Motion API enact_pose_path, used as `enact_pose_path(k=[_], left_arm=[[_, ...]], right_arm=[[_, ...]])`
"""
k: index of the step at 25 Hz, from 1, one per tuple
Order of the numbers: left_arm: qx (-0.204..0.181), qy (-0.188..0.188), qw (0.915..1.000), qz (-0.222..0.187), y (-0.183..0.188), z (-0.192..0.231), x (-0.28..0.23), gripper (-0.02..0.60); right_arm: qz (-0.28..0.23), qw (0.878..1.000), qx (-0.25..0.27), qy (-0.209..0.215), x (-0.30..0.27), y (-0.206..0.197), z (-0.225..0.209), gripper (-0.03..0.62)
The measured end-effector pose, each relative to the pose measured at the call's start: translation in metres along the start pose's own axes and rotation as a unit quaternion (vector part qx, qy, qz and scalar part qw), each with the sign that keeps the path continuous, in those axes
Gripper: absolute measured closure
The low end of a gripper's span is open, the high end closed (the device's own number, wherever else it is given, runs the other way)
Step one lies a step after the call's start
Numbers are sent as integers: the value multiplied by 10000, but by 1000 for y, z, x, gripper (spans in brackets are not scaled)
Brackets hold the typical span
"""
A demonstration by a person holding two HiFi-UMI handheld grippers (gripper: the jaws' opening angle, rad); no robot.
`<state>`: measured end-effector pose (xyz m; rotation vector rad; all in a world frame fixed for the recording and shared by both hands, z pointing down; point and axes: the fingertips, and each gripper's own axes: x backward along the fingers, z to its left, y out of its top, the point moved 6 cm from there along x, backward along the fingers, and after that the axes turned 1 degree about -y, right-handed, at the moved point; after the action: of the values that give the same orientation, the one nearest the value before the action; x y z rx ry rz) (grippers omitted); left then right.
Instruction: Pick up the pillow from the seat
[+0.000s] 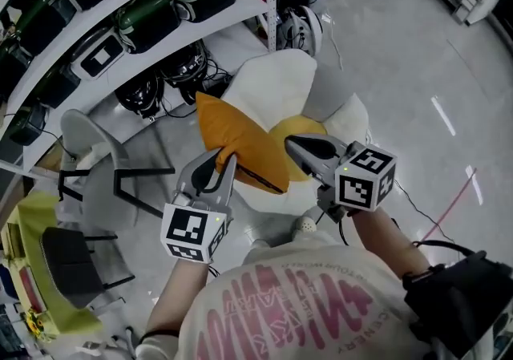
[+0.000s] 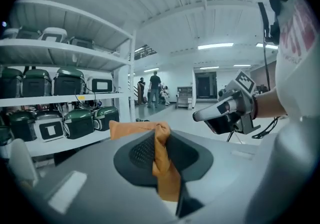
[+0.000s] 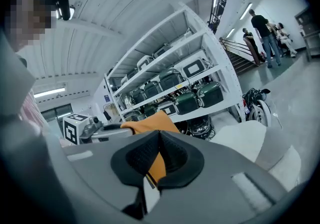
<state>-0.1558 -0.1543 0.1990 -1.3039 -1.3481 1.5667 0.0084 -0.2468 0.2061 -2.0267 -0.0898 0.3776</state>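
An orange pillow [image 1: 240, 138] hangs lifted above a white petal-shaped seat [image 1: 272, 78], which has a yellow cushion [image 1: 311, 127] on it. My left gripper [image 1: 224, 163] is shut on the pillow's near left corner; in the left gripper view the orange fabric [image 2: 161, 155] is pinched between the jaws. My right gripper [image 1: 291, 144] is shut on the pillow's right edge, and a strip of orange cloth [image 3: 158, 164] shows in its jaws. Each gripper view also shows the other gripper: the right gripper [image 2: 200, 115] and the left gripper [image 3: 125, 127].
White shelving [image 1: 48, 70] with several dark green machines [image 1: 152, 18] runs along the left. Helmets and cables [image 1: 152, 92] lie under it. A grey chair [image 1: 88, 142] stands at the left. People [image 2: 154, 88] stand far off down the hall.
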Motion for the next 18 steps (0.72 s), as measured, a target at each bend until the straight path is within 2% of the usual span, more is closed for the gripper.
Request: enact_pose_path(k=[4, 10, 15, 18], left_arm=[[-76, 267, 9996, 62, 1, -1, 31, 511], [-168, 699, 9970, 303, -17, -14, 81, 511], [106, 1206, 9918, 416, -26, -11, 102, 511], [232, 1431, 9882, 494, -30, -8, 115, 511]], right_arm=[[270, 9992, 290, 18, 1, 5, 11, 589], [569, 9984, -19, 6, 15, -17, 11, 589], [586, 9971, -431, 220, 20, -18, -2, 589], [804, 9956, -438, 217, 18, -24, -5, 589]])
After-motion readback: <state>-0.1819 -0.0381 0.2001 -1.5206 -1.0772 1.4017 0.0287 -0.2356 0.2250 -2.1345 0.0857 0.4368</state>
